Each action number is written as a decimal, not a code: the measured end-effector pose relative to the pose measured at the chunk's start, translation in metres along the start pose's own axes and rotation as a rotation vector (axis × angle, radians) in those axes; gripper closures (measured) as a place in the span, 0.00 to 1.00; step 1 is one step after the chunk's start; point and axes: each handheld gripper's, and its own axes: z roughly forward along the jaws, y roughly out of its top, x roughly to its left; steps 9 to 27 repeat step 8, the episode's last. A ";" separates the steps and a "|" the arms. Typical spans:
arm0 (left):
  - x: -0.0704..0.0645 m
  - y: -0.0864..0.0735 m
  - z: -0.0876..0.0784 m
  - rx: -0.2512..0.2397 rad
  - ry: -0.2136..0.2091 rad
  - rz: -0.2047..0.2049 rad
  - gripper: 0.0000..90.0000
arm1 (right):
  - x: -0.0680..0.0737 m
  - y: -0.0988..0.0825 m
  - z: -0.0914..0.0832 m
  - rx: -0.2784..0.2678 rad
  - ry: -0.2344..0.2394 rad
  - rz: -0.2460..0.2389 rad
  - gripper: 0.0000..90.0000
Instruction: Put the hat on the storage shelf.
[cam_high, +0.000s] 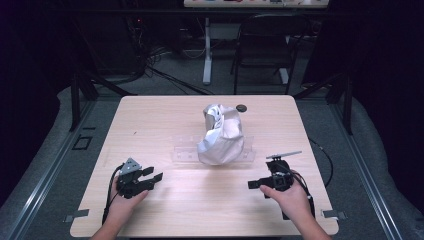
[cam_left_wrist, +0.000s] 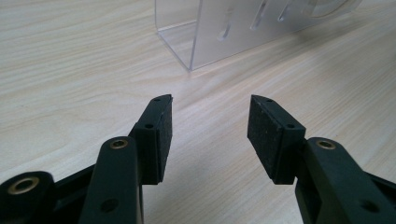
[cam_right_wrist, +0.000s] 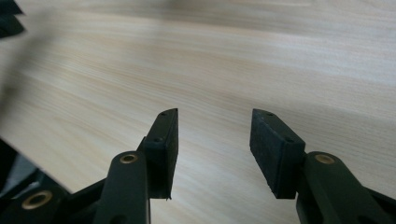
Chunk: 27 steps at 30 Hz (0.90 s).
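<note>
The wooden table takes up the middle of the high view. At its centre a white and grey cap sits on a clear acrylic stand; I would guess the cap is what the work concerns, and nothing seems begun. A small dark disc lies just above it. At lower left the left gripper rests with jaws apart, grasping nothing; at lower right the right gripper is likewise spread and empty. I can read no writing anywhere.
</note>
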 end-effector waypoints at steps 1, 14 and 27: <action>0.000 0.000 0.000 -0.003 -0.002 -0.004 0.57 | 0.000 -0.007 0.005 -0.029 -0.004 -0.009 0.58; -0.005 0.001 0.003 -0.009 -0.016 0.027 0.57 | -0.012 -0.035 0.008 -0.203 -0.137 -0.079 0.56; -0.005 0.001 0.003 -0.009 -0.016 0.027 0.57 | -0.012 -0.035 0.008 -0.203 -0.137 -0.079 0.56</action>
